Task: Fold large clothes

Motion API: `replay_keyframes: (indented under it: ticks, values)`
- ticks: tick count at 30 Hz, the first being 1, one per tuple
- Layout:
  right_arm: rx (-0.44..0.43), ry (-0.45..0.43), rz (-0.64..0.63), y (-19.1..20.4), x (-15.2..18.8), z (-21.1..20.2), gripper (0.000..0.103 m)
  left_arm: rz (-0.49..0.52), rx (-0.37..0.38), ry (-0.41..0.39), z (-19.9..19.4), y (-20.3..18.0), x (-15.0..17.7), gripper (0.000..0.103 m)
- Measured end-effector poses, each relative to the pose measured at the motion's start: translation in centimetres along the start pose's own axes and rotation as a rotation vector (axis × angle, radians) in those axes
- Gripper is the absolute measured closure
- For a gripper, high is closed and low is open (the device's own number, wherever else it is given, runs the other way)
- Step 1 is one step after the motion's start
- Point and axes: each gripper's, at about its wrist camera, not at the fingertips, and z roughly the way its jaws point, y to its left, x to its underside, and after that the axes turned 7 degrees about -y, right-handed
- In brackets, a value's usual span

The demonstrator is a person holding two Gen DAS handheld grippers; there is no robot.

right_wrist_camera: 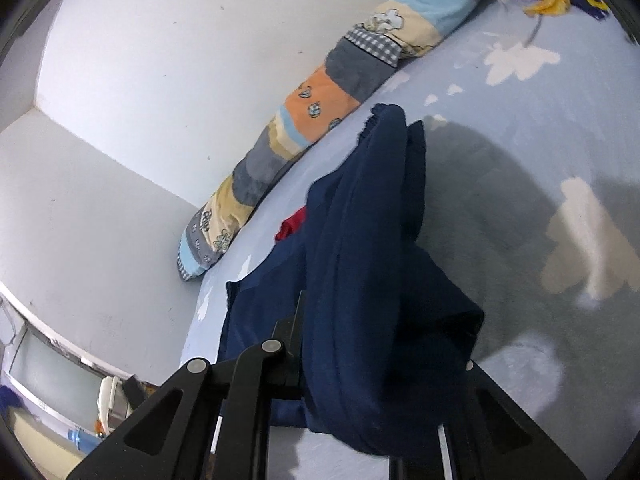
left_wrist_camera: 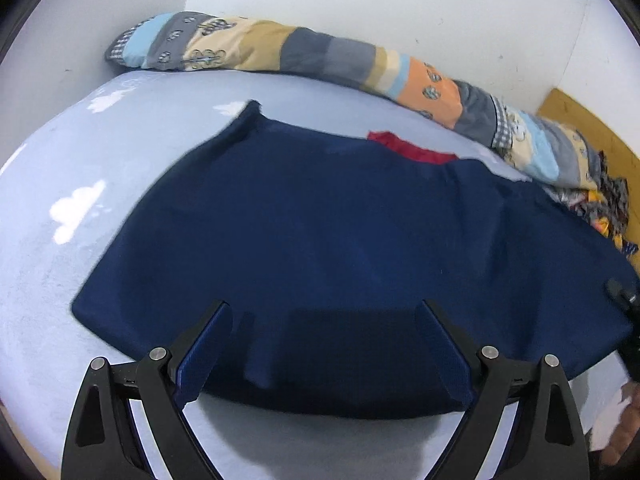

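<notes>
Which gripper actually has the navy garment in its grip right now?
The right gripper: bunched navy garment fills its shut jaws and drapes over. The left gripper is wide open above the flat hem.

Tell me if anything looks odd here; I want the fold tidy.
The right gripper lifts one end of the navy garment, so it hangs bunched rather than flat. A bit of red fabric peeks out at the garment's far edge. The left gripper is open.

- Bed: pale blue sheet, white cloud print.
- Patchwork bolster: along bed's far edge, against white wall.
- Patterned fabric heap: at bolster's right end.
</notes>
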Motion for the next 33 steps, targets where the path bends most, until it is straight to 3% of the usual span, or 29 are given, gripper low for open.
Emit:
replay_keyframes:
  ticks: [4,7,12,14,15,17,18,19,20,23,26,30,33]
  values:
    - [-0.002,0.006,-0.015,0.7,0.0,0.2,0.086,0.141,-0.043,0.088,3.1,-2.6,1.6,0.010]
    - [-0.006,0.015,-0.009,0.5,-0.2,0.4,0.086,0.226,-0.093,0.081,3.8,-3.7,2.0,0.010]
    - [0.012,0.016,0.018,0.2,-0.3,0.7,0.081,0.178,-0.069,0.005,2.4,-3.2,0.9,0.010]
    - [0.040,0.012,0.054,-0.9,-0.4,1.0,0.077,0.168,-0.064,0.020,2.7,-3.1,1.0,0.010]
    - [0.050,0.012,0.080,-1.6,-0.5,1.2,0.070,0.164,-0.058,0.038,3.0,-3.1,1.2,0.010]
    - [0.064,0.025,0.164,-3.3,-0.4,1.6,0.068,0.166,-0.060,0.058,3.3,-3.1,1.3,0.010]
    - [0.057,0.026,0.200,-4.0,-0.4,1.8,0.072,0.171,-0.064,0.059,3.5,-3.1,1.2,0.010]
    - [0.047,0.016,0.215,-4.4,-0.4,1.7,0.085,0.173,-0.067,0.053,3.4,-3.0,1.0,0.011]
    - [0.045,0.010,0.201,-4.1,-0.5,1.6,0.087,0.173,-0.069,0.042,3.1,-3.0,0.8,0.011]
    - [0.037,-0.008,0.120,-1.4,-0.5,1.4,0.088,0.165,-0.081,0.022,2.4,-2.4,0.6,0.010]
    - [0.002,-0.015,0.094,1.4,-0.2,1.3,0.088,0.190,-0.124,0.067,2.8,-1.7,1.0,0.014]
    - [-0.015,0.005,0.016,6.3,0.3,2.5,0.087,0.143,-0.149,-0.033,0.0,0.9,-1.2,0.016]
    - [-0.019,0.045,-0.040,10.0,1.6,4.3,0.087,0.111,-0.203,-0.169,-3.8,3.6,-3.3,0.014]
